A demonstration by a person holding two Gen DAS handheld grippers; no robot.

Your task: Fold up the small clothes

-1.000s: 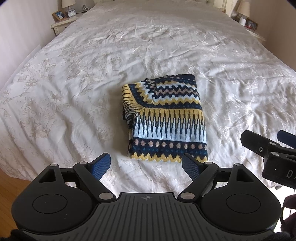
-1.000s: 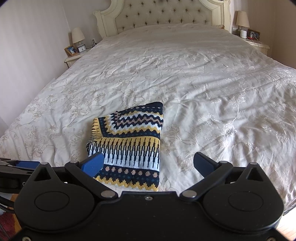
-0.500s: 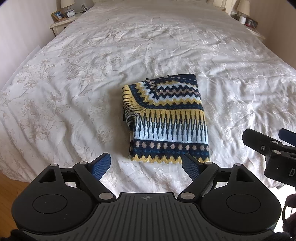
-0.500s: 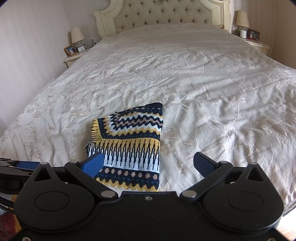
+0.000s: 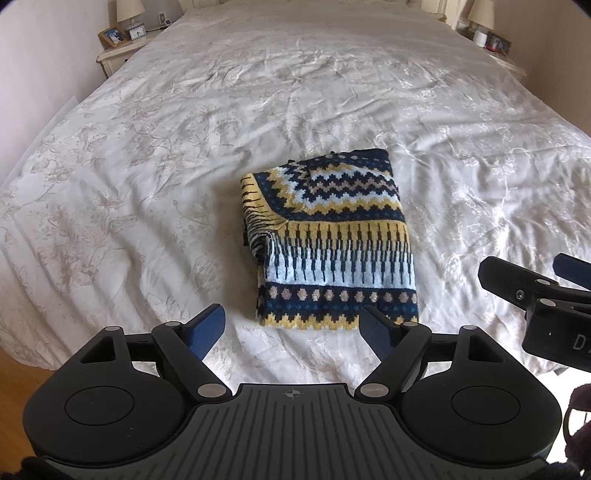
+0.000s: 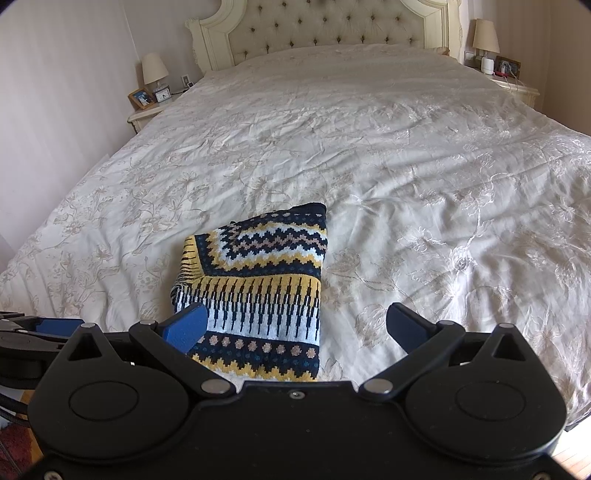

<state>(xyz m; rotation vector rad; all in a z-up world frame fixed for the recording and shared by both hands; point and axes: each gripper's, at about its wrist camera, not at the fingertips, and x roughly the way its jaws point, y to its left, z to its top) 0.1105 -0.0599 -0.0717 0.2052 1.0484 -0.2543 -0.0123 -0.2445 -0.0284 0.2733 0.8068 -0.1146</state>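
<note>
A knitted sweater [image 5: 332,240] in navy, yellow, pale blue and white zigzag bands lies folded into a rectangle on the white bedspread [image 5: 166,155]. My left gripper [image 5: 291,328] hovers just short of the sweater's near hem; its jaws are closing a little with nothing between them. In the right wrist view the same sweater [image 6: 258,288] lies ahead and left. My right gripper [image 6: 295,325] stands open above its near right part, holding nothing. The right gripper also shows at the right edge [image 5: 535,291] of the left wrist view.
The bed fills both views, with a tufted headboard [image 6: 325,29] at the far end. Nightstands with lamps stand at the far left [image 6: 147,99] and far right [image 6: 509,77]. Wooden floor [image 5: 22,373] shows past the bed's near left corner.
The left gripper's blue fingers have drawn slightly closer together. The sweater and both hands have stayed where they were.
</note>
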